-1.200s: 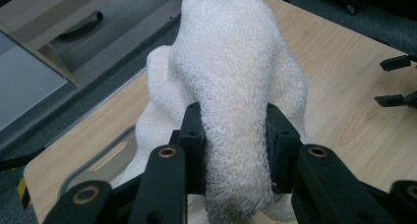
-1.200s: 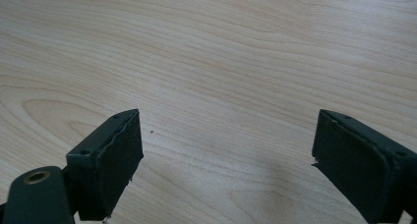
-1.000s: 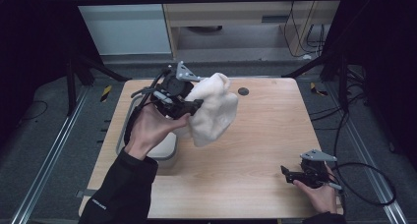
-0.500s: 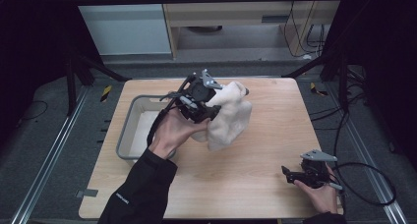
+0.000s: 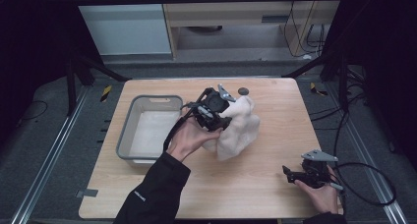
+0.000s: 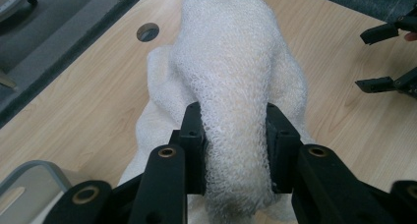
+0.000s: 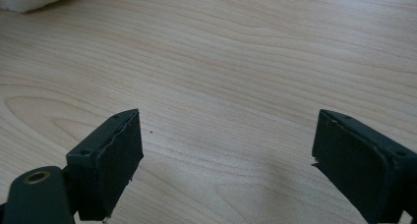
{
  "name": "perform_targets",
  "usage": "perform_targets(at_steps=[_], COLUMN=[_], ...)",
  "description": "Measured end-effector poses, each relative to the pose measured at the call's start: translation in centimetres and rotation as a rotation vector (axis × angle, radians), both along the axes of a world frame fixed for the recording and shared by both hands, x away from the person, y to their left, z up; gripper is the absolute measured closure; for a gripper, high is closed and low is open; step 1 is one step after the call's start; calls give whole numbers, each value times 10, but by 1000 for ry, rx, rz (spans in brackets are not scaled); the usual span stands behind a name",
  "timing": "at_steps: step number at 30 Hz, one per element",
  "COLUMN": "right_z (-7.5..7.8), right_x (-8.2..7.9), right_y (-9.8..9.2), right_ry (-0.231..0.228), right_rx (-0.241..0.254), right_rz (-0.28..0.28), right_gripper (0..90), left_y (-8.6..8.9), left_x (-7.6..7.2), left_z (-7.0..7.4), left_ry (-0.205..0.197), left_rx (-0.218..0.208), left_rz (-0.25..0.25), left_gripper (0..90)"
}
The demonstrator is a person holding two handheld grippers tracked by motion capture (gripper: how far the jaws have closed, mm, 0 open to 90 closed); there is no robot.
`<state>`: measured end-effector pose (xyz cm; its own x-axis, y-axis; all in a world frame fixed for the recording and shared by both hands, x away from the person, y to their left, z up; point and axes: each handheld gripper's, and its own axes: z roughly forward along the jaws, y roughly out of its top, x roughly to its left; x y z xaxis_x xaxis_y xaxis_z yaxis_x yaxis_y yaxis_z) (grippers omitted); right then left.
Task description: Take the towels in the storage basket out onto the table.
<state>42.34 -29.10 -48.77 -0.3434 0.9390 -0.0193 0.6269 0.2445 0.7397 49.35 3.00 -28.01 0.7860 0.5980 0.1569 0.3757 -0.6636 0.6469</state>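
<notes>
Left gripper (image 5: 222, 117): jaws clamped on a bunched fold of the white towel (image 5: 238, 128), the cloth squeezed thick between the pads.
Towel: hangs ahead of and below those jaws, its lower folds resting on the table (image 5: 275, 111), to the right of the grey bin (image 5: 129, 130).
Right gripper (image 5: 291, 174): jaws wide apart with nothing between them, low over bare wood, well apart from the towel.
Slip risk: the grip holds only one fold, so the loose knit could slide out if lifted.
Drag risk: the trailing folds could rub along the wood and bunch unevenly.
Hole (image 6: 147, 32): beyond the towel; cloth could catch there.
</notes>
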Motion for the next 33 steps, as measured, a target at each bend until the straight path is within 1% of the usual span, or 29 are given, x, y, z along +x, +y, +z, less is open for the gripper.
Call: perform_targets(at_steps=[1, 5, 6, 7, 9, 10, 11, 12, 13, 14, 19, 20, 26, 31, 33], right_z=[0, 0, 0, 0, -1, -1, -1, -1, -1, -1, -2, -2, -2, -3, -3], right_x=[0, 0, 0, 0, 0, 0, 0, 0, 0, 0, 0, 0, 0, 0, 0], right_y=[0, 0, 0, 0, 0, 0, 0, 0, -1, -1, -1, -1, -1, -1, -1], right_ry=[0, 4, 9, 9, 5, 4, 4, 3, 2, 2, 5, 5, 3, 4, 4], right_rx=[-1, 1, 3, 3, 0, -1, -1, -2, -7, -7, 0, 0, -8, -12, -12], right_rz=[-1, -7, -10, -10, -9, -9, -9, -8, -4, -4, -6, -6, -4, -5, -5], right_gripper=[117, 117, 117, 117, 116, 116, 116, 115, 114, 114, 112, 112, 109, 107, 107], left_y=[-1, -6, -9, -9, -11, -14, -14, -15, -16, -16, -20, -20, -20, -20, -20], left_x=[0, 1, 2, 2, 2, 2, 2, 2, 2, 2, 3, 3, 2, 0, 0], left_z=[-2, -15, -23, -23, -30, -37, -37, -40, -47, -47, -65, -67, -82, -93, -95], left_ry=[4, 22, 31, 31, 33, 40, 40, 46, 56, 56, 84, 85, 101, 104, 107], left_rx=[8, 16, 17, 17, 20, 20, 20, 20, 20, 20, 28, 34, 34, 29, 33], left_rz=[-3, -13, -23, -23, -32, -39, -39, -42, -48, -48, -54, -55, -55, -53, -53], left_gripper=[670, 669, 667, 667, 665, 663, 663, 661, 660, 660, 656, 652, 639, 602, 588])
